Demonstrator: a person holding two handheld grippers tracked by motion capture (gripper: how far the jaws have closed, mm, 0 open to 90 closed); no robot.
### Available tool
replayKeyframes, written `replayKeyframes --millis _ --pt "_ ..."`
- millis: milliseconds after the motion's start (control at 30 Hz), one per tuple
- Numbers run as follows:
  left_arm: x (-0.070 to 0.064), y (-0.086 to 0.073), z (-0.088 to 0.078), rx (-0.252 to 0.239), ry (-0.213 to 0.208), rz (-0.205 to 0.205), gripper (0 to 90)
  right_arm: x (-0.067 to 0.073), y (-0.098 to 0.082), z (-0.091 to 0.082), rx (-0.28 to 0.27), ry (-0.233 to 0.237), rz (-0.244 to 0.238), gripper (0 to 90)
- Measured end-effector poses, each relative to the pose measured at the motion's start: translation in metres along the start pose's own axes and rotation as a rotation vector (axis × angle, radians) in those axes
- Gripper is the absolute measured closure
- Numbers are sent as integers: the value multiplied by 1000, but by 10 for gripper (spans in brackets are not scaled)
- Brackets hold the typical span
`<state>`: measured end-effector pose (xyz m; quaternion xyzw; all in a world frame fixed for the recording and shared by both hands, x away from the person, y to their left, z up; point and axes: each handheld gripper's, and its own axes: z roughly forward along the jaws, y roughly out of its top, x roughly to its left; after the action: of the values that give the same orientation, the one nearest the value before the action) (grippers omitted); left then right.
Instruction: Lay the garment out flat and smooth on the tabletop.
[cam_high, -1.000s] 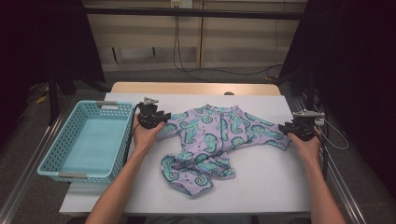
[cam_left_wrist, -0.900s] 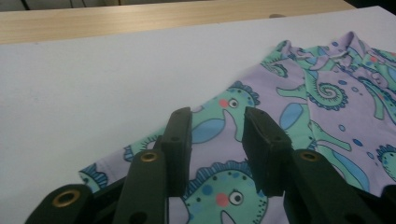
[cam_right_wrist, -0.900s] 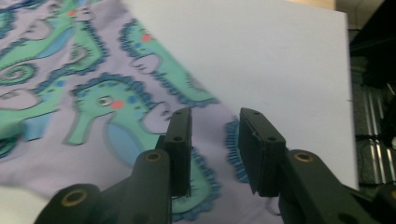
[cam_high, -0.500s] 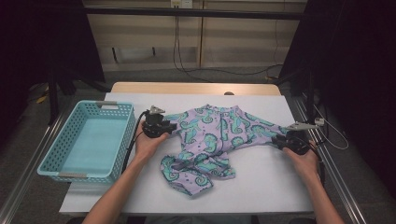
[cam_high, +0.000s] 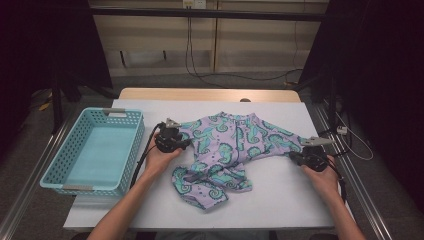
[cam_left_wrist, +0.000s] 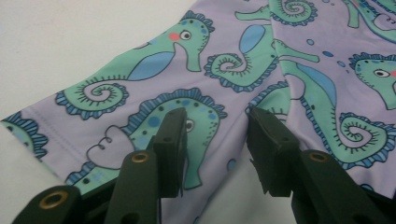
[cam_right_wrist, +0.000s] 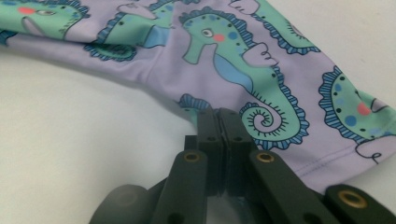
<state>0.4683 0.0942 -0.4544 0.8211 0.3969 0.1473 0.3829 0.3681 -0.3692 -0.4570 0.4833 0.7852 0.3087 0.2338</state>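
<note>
On the white worktop (cam_high: 280, 200) lies a seahorse-print garment (cam_high: 235, 142); the right tongs (cam_right_wrist: 218, 122) have just been closing (pinching its sleeve edge). Left tongs (cam_left_wrist: 215, 140) stand apart over the other sleeve; nothing gripped.

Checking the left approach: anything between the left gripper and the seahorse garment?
Nothing visible. The left gripper has its fingers apart right over the sleeve of the seahorse garment, with only bare fabric beneath.

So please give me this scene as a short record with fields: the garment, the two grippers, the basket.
garment: lilac seahorse-print baby suit, spread on the white table, legs bunched at the front
left gripper: jaws apart, over one sleeve
right gripper: jaws just closed, pinching the hem of the other sleeve
basket: turquoise, at the table's left, nothing inside
</note>
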Motion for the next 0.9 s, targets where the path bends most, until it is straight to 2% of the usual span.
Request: replayKeyframes --millis 67,133,233,267,333,367,400,433,467,500,533,567,600,633,667,700,733,767,800,833,867,900 --pt "2 -1 -1 -1 1 -13 581 3 1 -4 1 3 -19 890" --pt "3 -4 -4 2 -1 -1 610 4 0 -7 -6 9 -18 889" --pt "2 -5 -5 9 -3 20 788 4 -4 -7 0 3 -10 885" --pt "1 -6 -5 28 -14 23 838 5 -6 -7 3 0 -3 861" --pt "-1 -8 -7 43 -23 35 845 5 -5 -7 4 1 -1 831" --pt "-2 -8 -8 49 -24 40 853 5 -3 -8 -5 1 6 767" --pt "-3 -8 -10 62 -19 49 853 5 -3 -8 -5 1 6 767" --pt "-4 -8 -13 67 -36 48 838 5 1 -9 -18 1 11 662" --pt "-5 -8 -16 62 -51 48 795 5 3 -8 -22 0 16 632" --pt "-5 -8 -16 62 -51 48 702 5 3 -8 -22 0 16 632" --pt "-5 -7 -18 56 -44 33 563 4 12 -7 -39 0 19 584" --pt "-4 -5 -21 45 -47 20 563 4 12 -7 -39 0 19 584" --pt "-4 -3 -22 31 -50 4 484 3 17 -6 -51 1 20 573" --pt "-2 1 -23 14 -51 15 453 2 22 -4 -54 -5 17 554" --pt "1 9 -21 -27 -47 -5 448 -2 33 0 -68 -21 20 516" --pt "1 9 -21 -27 -47 -5 436 -2 33 0 -68 -21 20 516" --pt "4 18 -16 -46 -44 -22 441 -7 45 7 -65 -21 36 468" --pt "4 18 -16 -46 -44 -22 445 -7 45 7 -65 -21 36 468" --pt "6 25 -11 -59 -27 -22 445 -9 49 11 -66 -16 41 451" --pt "10 36 1 -78 -27 -69 468 -14 62 24 -65 -11 48 440" --pt "12 39 6 -77 -26 -77 486 -16 67 31 -65 -2 58 448" --pt "12 39 6 -77 -26 -77 514 -16 67 31 -65 -2 58 448"
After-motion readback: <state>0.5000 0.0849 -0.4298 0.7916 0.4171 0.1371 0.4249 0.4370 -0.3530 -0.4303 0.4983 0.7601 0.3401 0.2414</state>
